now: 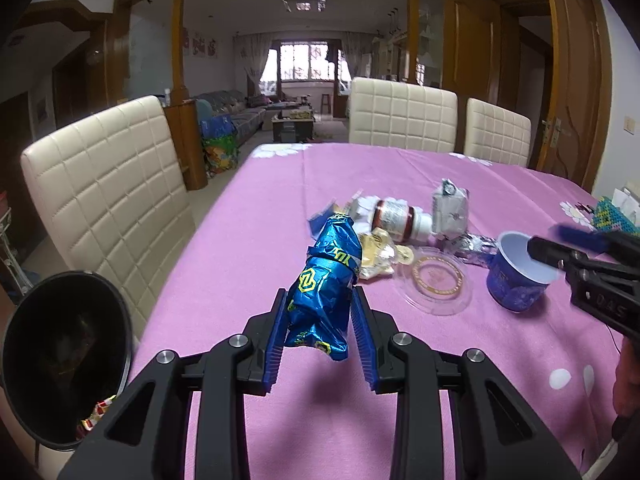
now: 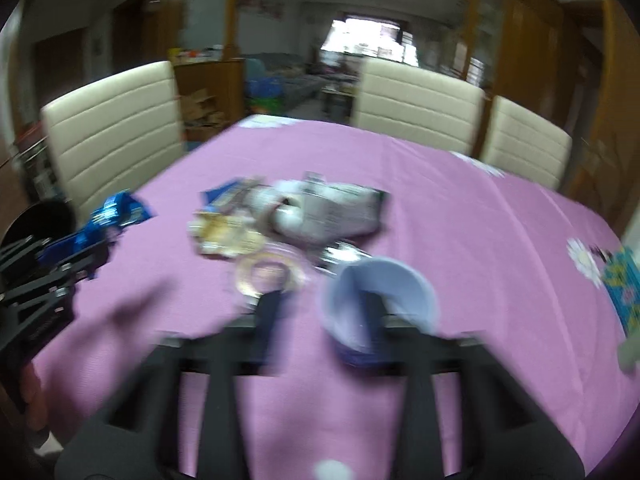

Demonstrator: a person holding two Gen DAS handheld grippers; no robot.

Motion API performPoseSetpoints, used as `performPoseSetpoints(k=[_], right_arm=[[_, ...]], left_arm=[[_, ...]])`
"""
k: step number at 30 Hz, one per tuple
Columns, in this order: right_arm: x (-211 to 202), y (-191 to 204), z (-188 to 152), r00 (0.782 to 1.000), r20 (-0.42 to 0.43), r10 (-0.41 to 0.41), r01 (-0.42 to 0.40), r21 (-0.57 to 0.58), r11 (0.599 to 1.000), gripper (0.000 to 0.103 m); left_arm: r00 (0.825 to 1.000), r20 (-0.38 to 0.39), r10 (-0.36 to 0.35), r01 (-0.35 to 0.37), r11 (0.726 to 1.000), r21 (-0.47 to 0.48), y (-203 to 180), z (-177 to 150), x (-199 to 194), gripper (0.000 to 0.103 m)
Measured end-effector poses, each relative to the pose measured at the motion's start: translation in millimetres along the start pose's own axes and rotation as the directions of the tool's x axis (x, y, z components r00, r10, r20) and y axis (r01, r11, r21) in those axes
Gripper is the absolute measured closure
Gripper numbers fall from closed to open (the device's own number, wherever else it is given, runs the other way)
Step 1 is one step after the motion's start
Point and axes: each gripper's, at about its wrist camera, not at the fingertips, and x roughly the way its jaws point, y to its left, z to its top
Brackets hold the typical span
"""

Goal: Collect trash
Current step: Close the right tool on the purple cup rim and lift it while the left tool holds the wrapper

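The right wrist view is smeared by motion blur, so the trash pile there reads only as shapes. The right gripper (image 2: 320, 316) stands wide, one finger (image 2: 372, 312) in front of the blue cup (image 2: 380, 280) (whether it touches the rim, I cannot tell). The left gripper (image 1: 320, 312) is clamped narrow on a crumpled blue wrapper (image 1: 326, 280), lifted off the pink tablecloth (image 1: 280, 208); its yellow print is unreadable. "DAS" shows on the other tool. The black bin (image 1: 66, 356) is cut off at the left edge.

Crumpled blue wrapper (image 1: 326, 280), tool-clamped (image 1: 320, 308)
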Motion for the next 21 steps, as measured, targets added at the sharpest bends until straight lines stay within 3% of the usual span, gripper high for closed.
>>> performPoseSetpoints(k=[2, 9, 19, 21], right_arm=[[-8, -12, -5, 0.998, 0.044, -0.040, 0.039, 0.013, 0.999, 0.003], [28, -21, -18, 0.996, -0.089, -0.010, 0.012, 0.018, 1.000, 0.003], [78, -20, -10, 0.985, -0.170, -0.021, 0.031, 0.055, 0.998, 0.004], [81, -17, -13, 0.981, -0.194, -0.024, 0.034, 0.048, 0.998, 0.021]], left_arm=[[1.000, -0.006, -0.013, 0.013, 1.000, 0.016, -9, 0, 3, 0.072], [0.999, -0.022, -0.045, 0.046, 0.998, 0.051, -39, 0, 15, 0.072], [0.998, -0.049, -0.026, 0.029, 0.998, 0.058, -45, 3, 32, 0.072], [0.998, -0.051, -0.023, 0.026, 0.998, 0.055, -43, 3, 34, 0.072]])
